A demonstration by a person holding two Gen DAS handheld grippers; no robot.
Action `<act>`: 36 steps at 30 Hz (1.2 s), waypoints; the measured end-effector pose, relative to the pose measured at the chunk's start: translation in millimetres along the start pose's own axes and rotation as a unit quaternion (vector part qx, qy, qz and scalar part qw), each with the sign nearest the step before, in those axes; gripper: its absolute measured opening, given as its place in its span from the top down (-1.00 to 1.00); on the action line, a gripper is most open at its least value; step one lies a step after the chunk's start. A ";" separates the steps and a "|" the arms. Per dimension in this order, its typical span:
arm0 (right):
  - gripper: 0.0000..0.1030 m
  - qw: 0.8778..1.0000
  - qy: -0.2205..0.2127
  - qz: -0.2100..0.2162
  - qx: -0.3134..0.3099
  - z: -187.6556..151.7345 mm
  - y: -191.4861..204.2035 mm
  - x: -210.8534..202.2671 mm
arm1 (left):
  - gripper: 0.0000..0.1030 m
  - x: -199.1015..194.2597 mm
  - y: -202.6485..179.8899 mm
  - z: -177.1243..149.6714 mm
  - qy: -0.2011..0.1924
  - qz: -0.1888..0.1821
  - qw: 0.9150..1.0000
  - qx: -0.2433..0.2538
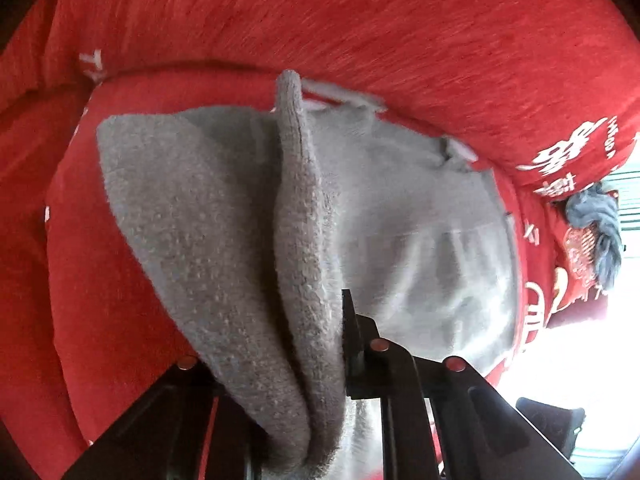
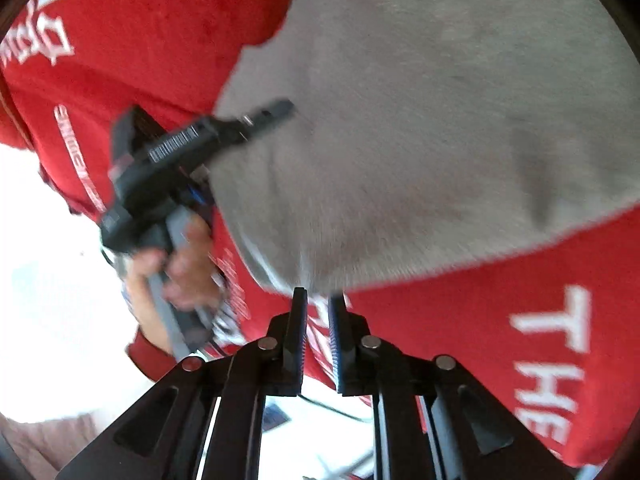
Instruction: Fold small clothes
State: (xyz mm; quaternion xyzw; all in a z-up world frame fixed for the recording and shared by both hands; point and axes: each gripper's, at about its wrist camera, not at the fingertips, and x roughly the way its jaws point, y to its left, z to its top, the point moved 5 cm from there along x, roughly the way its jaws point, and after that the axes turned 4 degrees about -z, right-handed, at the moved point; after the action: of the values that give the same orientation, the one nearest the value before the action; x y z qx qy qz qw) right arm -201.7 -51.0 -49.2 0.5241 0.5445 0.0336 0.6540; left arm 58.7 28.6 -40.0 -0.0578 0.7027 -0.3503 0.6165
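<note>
Filling most of both views, we see a red cloth (image 1: 360, 20) with white lettering spread under everything. On it lies the gray garment (image 1: 420, 220), fleecy, with a thick fold of it rising toward the left wrist camera. Smaller, at the right edge of the left wrist view, a dark blue-gray bunched cloth (image 1: 596, 220) sits on the red cloth, well apart from the garment.

We see the left gripper (image 1: 316, 360) clamped narrow on that fold of the gray garment; the fabric drapes over one finger and hides it, the other finger (image 1: 350, 332) presses against the cloth. In the right wrist view the same gripper (image 2: 276, 110) shows from the side, blurred, tip at the garment's edge, with a person's hand (image 2: 176, 264) around its handle and a red sleeve (image 2: 148, 354) below.

We see the right gripper (image 2: 318, 300) nearly closed, a slim gap between its fingers, tips right at the garment's near hem. We cannot tell whether it pinches the hem.
</note>
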 end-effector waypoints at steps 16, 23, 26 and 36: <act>0.73 0.992 -0.115 -0.013 0.043 29.0 -88.5 -163.0 | 0.69 37.3 -216.7 25.9 -0.011 -0.071 0.995 0.067; 0.73 0.984 -0.163 -0.043 0.054 68.9 -122.9 -191.5 | 0.66 143.6 -277.7 1.5 0.041 0.088 0.979 0.180; 0.73 0.986 -0.153 -0.037 0.060 83.8 -135.0 -182.9 | -0.03 155.0 -289.8 -8.7 0.046 0.110 0.970 0.213; 0.60 0.986 -0.143 0.006 0.091 100.2 -152.0 -175.0 | -0.37 120.0 -338.6 -12.0 -0.011 0.055 0.963 0.263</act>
State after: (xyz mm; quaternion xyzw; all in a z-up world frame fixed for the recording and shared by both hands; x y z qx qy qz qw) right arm -277.7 -291.8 -54.7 0.5840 0.4430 -0.0869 0.6746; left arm -98.9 -281.2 51.7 0.1410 0.5816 -0.4875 0.6357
